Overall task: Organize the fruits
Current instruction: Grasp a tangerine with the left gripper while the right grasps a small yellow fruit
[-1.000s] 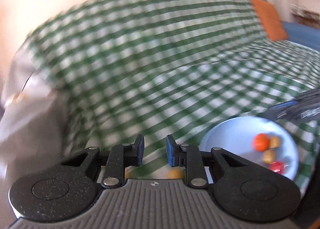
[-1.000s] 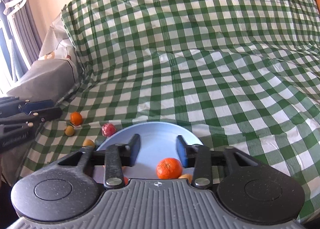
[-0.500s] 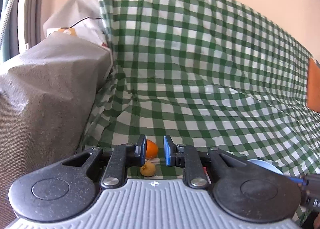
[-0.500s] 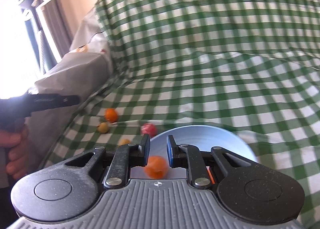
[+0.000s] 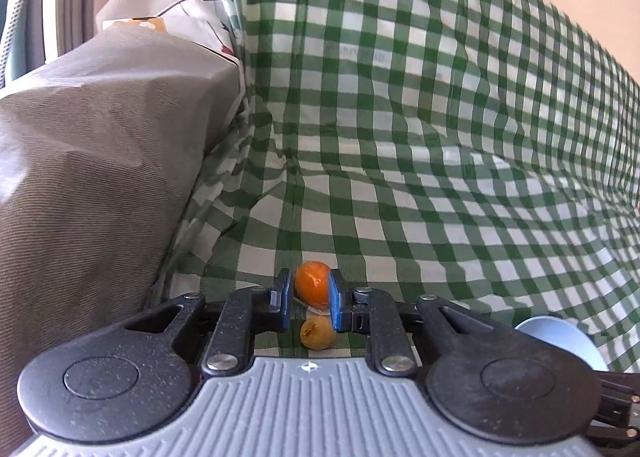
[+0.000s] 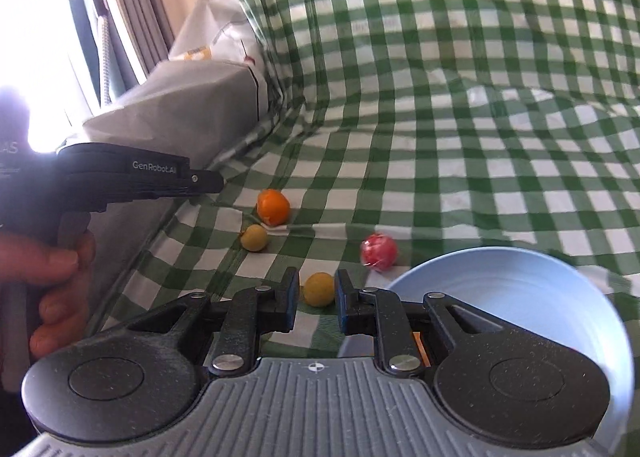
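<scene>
Both hands have swung left off the plate (image 6: 500,277) toward the loose fruit. My left gripper (image 5: 307,299) is nearly closed, lined up on the orange (image 5: 312,283), holding nothing; right gripper (image 6: 317,305) squeezed down empty, so no pickup yet.

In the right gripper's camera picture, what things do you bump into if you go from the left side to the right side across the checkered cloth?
Left gripper held in a hand → small yellow fruit → orange fruit → another yellow fruit → red fruit → blue plate.
</scene>
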